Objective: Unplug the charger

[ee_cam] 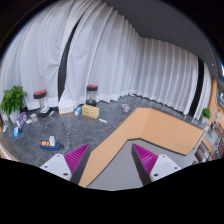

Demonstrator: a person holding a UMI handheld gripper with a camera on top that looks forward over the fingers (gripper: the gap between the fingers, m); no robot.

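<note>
Two pale grey fingers (58,163), wedge-shaped; magenta ribbed pads (144,154) on inner faces.

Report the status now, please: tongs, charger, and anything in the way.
Tongs open, nothing between them. Charger not visible in this view. Ahead: bare wooden tabletop; beyond it, white curtains, a potted plant, small items on the floor. Nothing blocking.

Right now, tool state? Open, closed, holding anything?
Tool: open, holding nothing; only the tan tabletop shows between its fingers.
</note>
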